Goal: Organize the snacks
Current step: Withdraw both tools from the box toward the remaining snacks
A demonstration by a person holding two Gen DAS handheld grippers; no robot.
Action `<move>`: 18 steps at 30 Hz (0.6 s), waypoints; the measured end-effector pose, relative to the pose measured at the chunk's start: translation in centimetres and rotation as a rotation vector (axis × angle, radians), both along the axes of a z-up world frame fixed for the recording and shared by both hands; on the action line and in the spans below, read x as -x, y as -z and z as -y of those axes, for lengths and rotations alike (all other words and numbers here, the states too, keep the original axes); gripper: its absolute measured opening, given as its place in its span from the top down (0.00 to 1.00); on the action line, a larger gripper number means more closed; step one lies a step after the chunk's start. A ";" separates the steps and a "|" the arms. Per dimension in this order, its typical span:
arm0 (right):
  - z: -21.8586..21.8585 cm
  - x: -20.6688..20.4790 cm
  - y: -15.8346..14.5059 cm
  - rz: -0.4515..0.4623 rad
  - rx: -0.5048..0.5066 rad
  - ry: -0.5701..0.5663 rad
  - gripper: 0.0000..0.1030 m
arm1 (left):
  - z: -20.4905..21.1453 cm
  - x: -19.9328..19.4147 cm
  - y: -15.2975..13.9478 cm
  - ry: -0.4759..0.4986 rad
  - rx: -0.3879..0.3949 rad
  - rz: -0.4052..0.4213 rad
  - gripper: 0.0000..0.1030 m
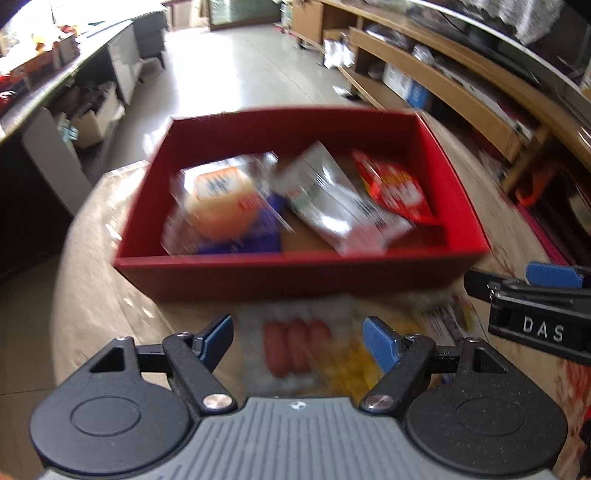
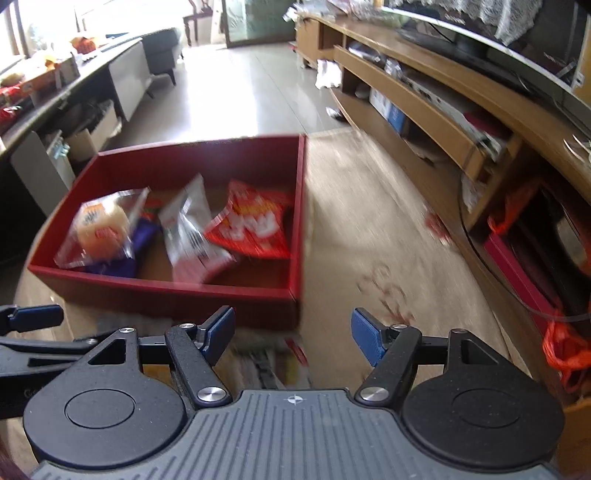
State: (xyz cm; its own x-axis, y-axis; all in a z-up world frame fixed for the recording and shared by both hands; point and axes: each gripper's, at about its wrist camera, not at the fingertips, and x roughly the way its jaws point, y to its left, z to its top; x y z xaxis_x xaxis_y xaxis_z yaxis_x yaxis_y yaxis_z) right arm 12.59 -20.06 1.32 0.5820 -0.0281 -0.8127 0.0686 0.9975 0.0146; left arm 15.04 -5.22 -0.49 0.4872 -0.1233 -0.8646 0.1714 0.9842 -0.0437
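Left claw [image 1: 297,338] gaping over sausage pack [image 1: 293,350] (blurred); red box [image 1: 280,275] beyond.

Home living room: sofa [image 2: 162,51], television [image 2: 517,40].

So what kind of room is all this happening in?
Most likely a home living room: a long wooden TV cabinet carrying a television, a sofa further back, and a glossy tiled floor.
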 end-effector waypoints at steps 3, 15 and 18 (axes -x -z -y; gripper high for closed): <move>0.7 1.2 0.3 -0.019 -0.006 0.012 0.26 | 0.8 0.8 0.7 0.013 0.022 -0.040 0.29; 4.2 2.6 0.2 -0.028 -0.050 0.061 0.25 | 4.7 0.3 3.1 -0.019 0.090 -0.133 0.15; 4.2 2.5 0.3 -0.026 -0.053 0.052 0.25 | 4.9 0.1 4.3 -0.044 0.105 -0.155 0.07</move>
State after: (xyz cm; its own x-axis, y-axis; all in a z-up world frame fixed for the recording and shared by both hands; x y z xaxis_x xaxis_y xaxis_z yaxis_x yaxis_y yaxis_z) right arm 10.11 -24.30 1.04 0.5591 -0.0144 -0.8290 0.1210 0.9906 0.0644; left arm 14.99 -10.17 -4.76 0.3559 -0.1984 -0.9132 0.1114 0.9792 -0.1694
